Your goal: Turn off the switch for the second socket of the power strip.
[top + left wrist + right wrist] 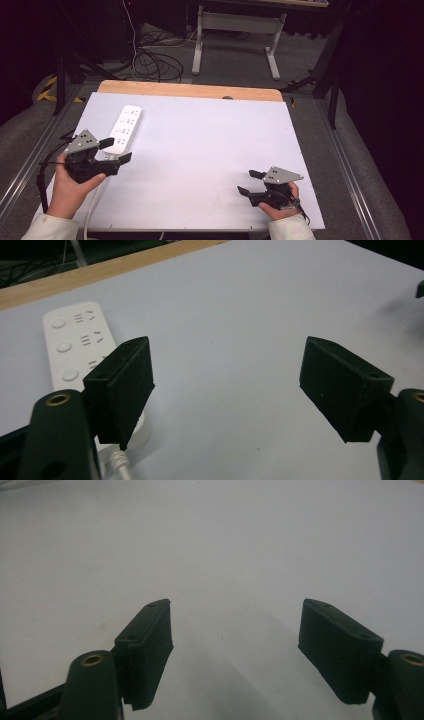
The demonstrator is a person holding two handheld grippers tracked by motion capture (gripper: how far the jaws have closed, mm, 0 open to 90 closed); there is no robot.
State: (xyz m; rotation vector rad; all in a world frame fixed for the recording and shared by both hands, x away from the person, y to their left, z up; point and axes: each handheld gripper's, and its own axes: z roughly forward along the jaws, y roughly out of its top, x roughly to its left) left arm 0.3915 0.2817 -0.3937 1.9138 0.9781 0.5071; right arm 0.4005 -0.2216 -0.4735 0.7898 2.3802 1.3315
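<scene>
Nearest the person, two cream-sleeved forearms come in from the bottom of the high view; the right hand (pixel 280 202) holds the black two-jaw right gripper (pixel 250 182) low over the near right part of the pale grey-white rectangular table top (pixel 210 150), its jaws spread apart with nothing between them; the right gripper view shows the same wide gap over bare surface. Slightly farther, at the left, the left hand (pixel 70 190) holds the black left gripper (pixel 116 151) with its grey three-cornered plate on top; its jaws are likewise spread and empty, and they sit just at the near end of a white oblong plastic power strip (pixel 126 128); whether a jaw touches it cannot be told. A white cord (pixel 120 465) leaves the strip's near end. Beyond the strip runs the table's light wooden far edge (pixel 190 90); behind it, on the grey floor, lie dark coiled cables (pixel 155 62) and a grey metal table frame (pixel 235 30).
</scene>
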